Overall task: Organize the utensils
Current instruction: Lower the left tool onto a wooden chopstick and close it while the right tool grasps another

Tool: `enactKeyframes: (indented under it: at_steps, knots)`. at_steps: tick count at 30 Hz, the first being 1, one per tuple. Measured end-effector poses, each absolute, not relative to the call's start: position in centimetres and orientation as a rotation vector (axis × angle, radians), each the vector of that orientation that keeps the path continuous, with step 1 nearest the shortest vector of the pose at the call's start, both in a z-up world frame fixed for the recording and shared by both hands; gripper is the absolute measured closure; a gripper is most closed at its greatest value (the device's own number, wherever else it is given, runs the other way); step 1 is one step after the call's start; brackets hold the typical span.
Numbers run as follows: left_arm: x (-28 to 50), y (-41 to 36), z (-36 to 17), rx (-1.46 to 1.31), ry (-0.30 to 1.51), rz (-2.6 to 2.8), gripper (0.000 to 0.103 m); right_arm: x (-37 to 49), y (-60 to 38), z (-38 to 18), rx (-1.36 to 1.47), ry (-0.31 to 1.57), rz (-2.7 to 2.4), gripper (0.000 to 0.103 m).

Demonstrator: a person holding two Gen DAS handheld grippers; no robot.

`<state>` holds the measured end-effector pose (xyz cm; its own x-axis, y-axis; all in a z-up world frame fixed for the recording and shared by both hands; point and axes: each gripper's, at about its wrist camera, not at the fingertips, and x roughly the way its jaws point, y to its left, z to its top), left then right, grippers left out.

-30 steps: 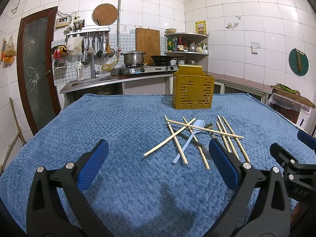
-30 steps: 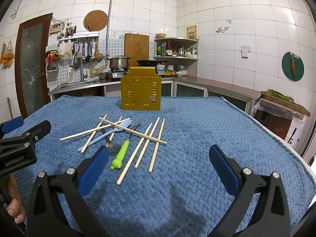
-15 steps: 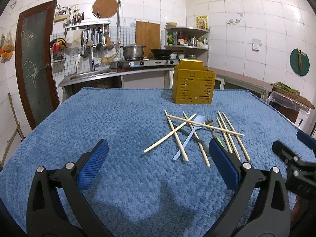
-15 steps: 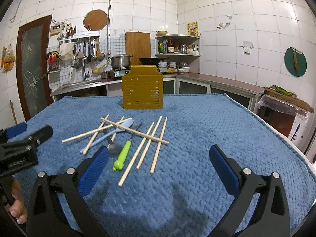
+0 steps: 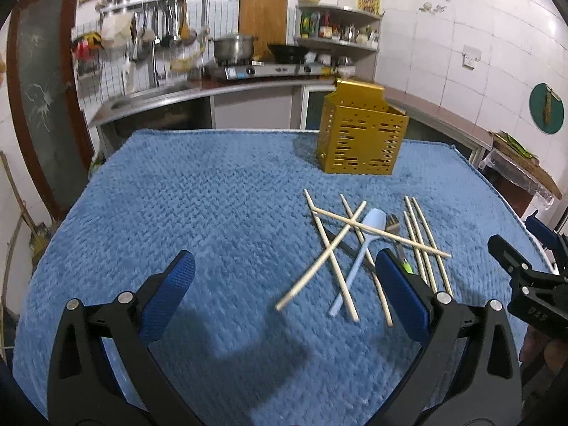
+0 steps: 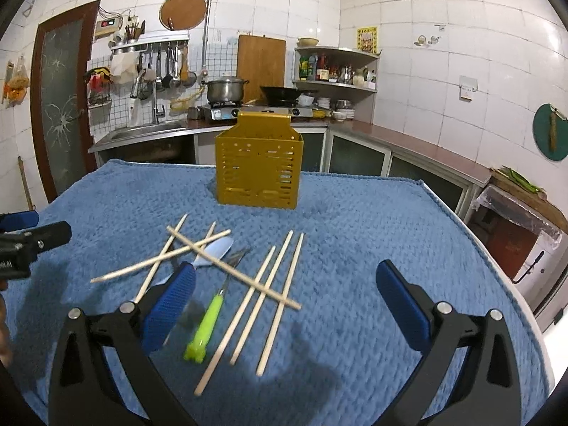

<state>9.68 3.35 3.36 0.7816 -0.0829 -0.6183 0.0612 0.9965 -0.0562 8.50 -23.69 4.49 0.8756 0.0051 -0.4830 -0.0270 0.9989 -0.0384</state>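
A loose pile of utensils lies on the blue towel: several wooden chopsticks, a pale blue spoon, and a fork with a green handle, its head under a crossing chopstick. A yellow perforated utensil caddy stands upright behind the pile. My left gripper is open, above the towel just short of the pile. My right gripper is open, hovering over the near ends of the chopsticks. Each gripper shows at the edge of the other's view.
The blue towel covers the whole table; its right edge drops off near a plastic-wrapped stand. Behind the table runs a kitchen counter with a sink, a gas stove and a pot. A door is on the left.
Both grippers have moved forward and tipped down toward the utensil pile, which now looks nearer. The utensils and the caddy have not moved.
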Motion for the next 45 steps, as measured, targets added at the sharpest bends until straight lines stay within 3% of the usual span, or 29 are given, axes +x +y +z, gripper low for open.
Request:
enactKeyframes:
  at_steps: [10, 19, 33, 38, 42, 45]
  knots:
    - [16.2, 1.4, 5.5, 0.075, 0.621, -0.074, 0.005, 16.3, -23.3, 4.7, -0.054, 0.576, 0.012, 0.004]
    - [22.9, -1.9, 2.0, 0.045, 0.753, -0.115, 0.005, 23.9, -24.3, 0.3, 0.015, 0.774, -0.046, 0.004]
    - [25.7, -0.9, -1.8, 0.001, 0.822, -0.089, 0.005, 25.9, -27.1, -3.7, 0.078, 0.854, -0.073, 0.005]
    - [26.1, -0.6, -2.4, 0.008, 0.819, -0.094, 0.009, 26.4, -27.1, -4.8, 0.058, 0.895, -0.082, 0.022]
    - [26.4, 0.0, -2.5, -0.018, 0.853, -0.104, 0.023, 26.1, -27.2, -4.4, 0.041, 0.876, -0.09, 0.028]
    - [26.6, 0.5, -2.5, -0.046, 0.883, -0.111, 0.031, 26.2, -27.0, -4.7, 0.032, 0.896, -0.069, 0.045]
